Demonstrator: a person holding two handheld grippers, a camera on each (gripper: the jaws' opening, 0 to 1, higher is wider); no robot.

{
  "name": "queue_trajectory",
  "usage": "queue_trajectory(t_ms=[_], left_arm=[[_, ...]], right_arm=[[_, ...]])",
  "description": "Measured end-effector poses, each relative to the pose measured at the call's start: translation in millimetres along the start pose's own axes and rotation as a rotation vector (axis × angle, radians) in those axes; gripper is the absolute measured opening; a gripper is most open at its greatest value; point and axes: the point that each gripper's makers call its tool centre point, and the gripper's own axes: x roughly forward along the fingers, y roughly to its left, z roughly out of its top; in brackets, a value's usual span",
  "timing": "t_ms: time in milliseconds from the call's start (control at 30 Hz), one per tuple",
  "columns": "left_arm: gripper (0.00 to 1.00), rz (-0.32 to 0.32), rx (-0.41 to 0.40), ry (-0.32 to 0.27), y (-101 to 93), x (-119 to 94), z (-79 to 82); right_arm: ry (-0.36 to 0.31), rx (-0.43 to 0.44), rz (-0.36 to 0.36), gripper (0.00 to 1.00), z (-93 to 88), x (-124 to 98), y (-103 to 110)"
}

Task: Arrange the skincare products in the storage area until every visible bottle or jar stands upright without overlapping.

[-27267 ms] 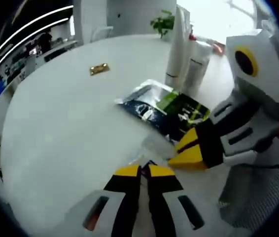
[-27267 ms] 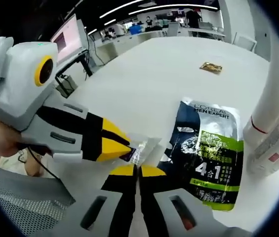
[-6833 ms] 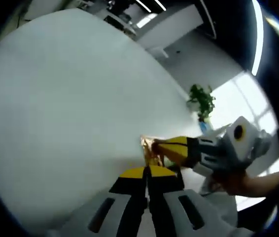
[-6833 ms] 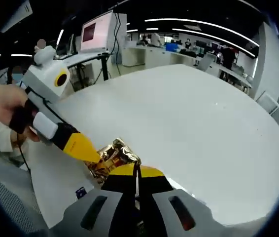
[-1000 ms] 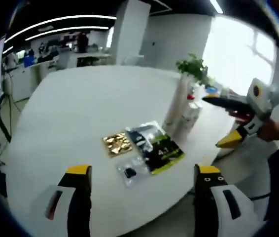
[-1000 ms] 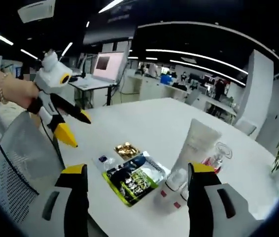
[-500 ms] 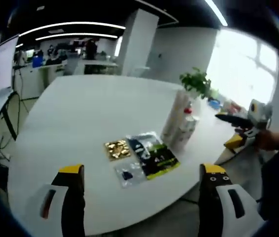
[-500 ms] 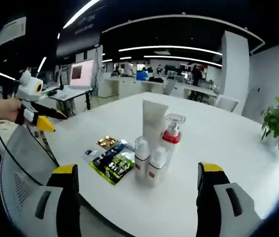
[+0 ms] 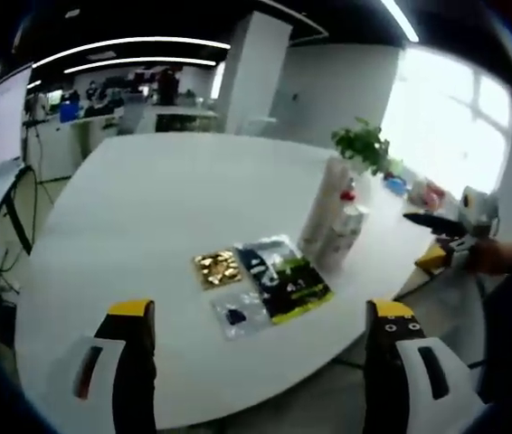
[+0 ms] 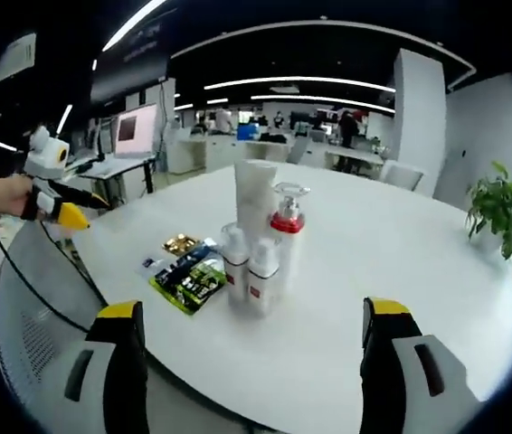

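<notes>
Open-plan office, dark ceiling with curved light strips [image 10: 301, 81], white pillar [image 9: 249, 68], bright windows [image 9: 459, 113], round white table [image 10: 401, 271], potted plant [image 10: 498, 212], desks and monitor [image 10: 140, 129], mesh chair [image 10: 30, 316].

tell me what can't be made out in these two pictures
- Print on the green sachet: too small and blurred in both views.
- Clear packet: contents unreadable in the left gripper view, too small.
- Small bottles: labels blurred in the right gripper view; in the left gripper view they overlap the tube.
- Gold packet: partly hidden behind the sachet in the right gripper view.
</notes>
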Motion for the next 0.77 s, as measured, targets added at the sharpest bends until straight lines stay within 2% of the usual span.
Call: queue_trajectory(t_ms=[167,767], left_arm=[[0.88,-0.002,0.007,0.01,0.7,0.6,-1.8],[0.87,-0.016,0.016,0.027,-0.9,1.0,-5.3]], right_arm=[[-0.012,-0.021,0.0,0.99,6.5,2.4,5.3],[0.005,-0.009,-0.003,0.99,2.1,3.8,3.5]])
